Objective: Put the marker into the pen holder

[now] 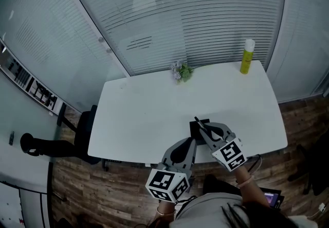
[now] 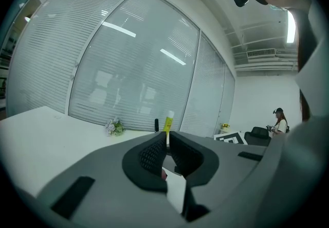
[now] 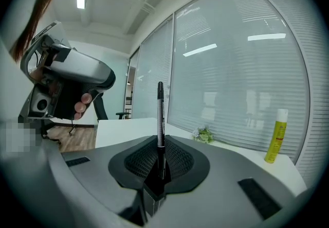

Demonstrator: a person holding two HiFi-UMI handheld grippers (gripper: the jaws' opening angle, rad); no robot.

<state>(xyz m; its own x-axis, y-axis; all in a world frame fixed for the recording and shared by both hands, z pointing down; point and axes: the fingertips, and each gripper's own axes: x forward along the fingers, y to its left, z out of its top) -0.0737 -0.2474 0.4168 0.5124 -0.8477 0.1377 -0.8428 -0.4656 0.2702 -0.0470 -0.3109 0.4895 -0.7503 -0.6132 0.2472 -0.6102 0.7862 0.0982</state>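
Note:
A black marker (image 3: pixel 160 119) stands upright between the pads of my right gripper (image 3: pixel 160 154), which is shut on it. In the head view the marker (image 1: pixel 198 122) slants up-left out of the right gripper (image 1: pixel 204 130), above a black pen holder (image 1: pixel 195 130) near the table's front edge. A dark box-like shape (image 3: pixel 152 197) just under the pads looks like that holder, and the marker's lower end reaches it. My left gripper (image 1: pixel 190 143) hovers close beside the holder on its left. Its jaws (image 2: pixel 167 145) stand shut, with only a thin slit and nothing clearly held.
The white table (image 1: pixel 154 114) carries a yellow bottle (image 1: pixel 247 57) at the back right and a small flower bunch (image 1: pixel 182 71) at the back middle. Blinds cover the glass wall behind. A black chair (image 1: pixel 82 137) stands at the table's left. A person (image 2: pixel 279 119) is far off.

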